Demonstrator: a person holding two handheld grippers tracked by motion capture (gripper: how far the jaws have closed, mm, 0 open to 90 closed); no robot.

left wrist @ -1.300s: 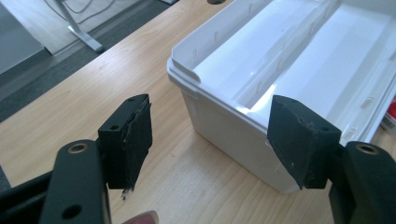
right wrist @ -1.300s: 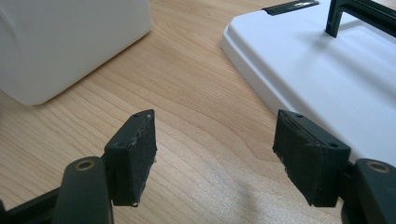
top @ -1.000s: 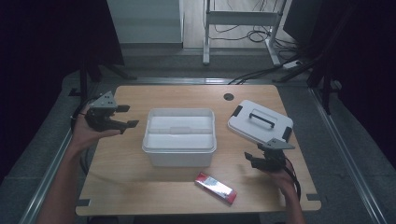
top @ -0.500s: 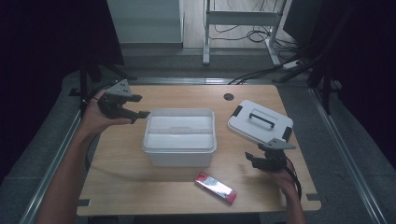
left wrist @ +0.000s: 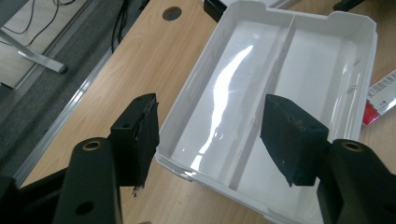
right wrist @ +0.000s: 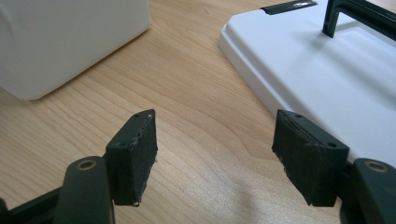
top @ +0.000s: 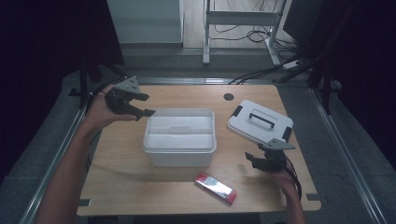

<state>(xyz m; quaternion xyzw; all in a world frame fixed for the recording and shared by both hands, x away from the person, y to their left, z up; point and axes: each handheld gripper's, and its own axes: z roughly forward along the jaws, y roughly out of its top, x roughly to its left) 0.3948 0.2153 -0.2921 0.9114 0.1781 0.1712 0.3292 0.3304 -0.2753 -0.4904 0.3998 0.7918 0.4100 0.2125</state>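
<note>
We find the white divided plastic bin [top: 180, 135] mid-bench [top: 140, 186]. Left tongs [top: 145, 105], released though just narrowing, hover at its left rim; right tongs [top: 252, 160], released, rest beside its white handled lid [top: 259, 121].

White bin [top: 180, 150] and white lid [top: 259, 122] with black handle [top: 261, 117] are seen; red-and-silver packet [top: 215, 187] at near edge; light woodgrain table [top: 126, 177]; black grippers.
</note>
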